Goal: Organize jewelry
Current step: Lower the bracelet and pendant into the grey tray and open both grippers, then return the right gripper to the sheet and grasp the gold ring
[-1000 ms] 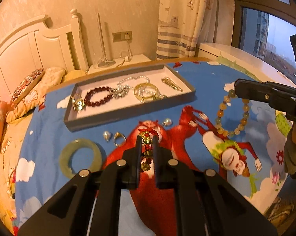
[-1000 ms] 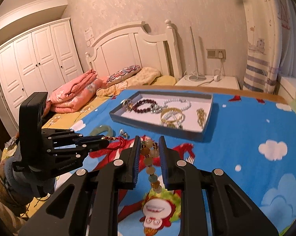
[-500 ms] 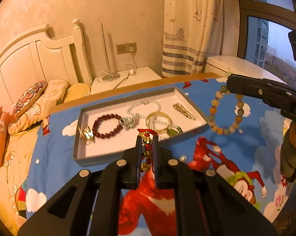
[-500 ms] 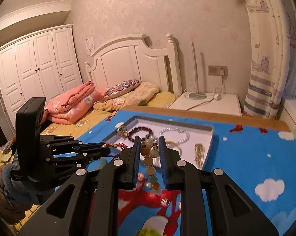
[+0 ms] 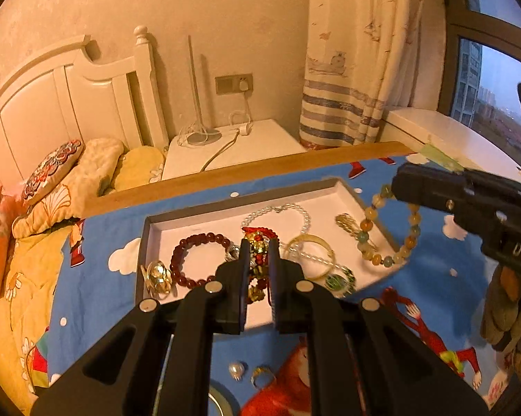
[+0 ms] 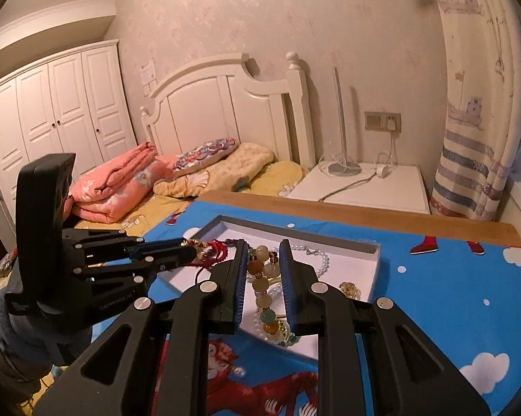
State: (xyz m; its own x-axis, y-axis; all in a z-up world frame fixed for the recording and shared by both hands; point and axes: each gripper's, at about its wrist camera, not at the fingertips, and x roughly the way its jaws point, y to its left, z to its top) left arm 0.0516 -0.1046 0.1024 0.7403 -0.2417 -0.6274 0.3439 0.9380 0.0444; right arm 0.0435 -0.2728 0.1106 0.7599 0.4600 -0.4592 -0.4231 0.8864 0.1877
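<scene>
Jewelry heading for the tray, both pieces hanging over it! Left gripper is clamped on the red-and-gold bracelet, held level above the tray's middle so it drops inside. Right gripper pinches the pale bead bracelet, reaching in over the tray's right end.

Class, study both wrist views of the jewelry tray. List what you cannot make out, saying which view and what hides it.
1. Left wrist view: the green bangle is mostly hidden behind the left gripper and cut by the bottom edge.
2. Left wrist view: the red-and-gold bracelet is largely hidden between the fingers.
3. Right wrist view: the multicolored bead bracelet covers the tray contents behind the right gripper.
</scene>
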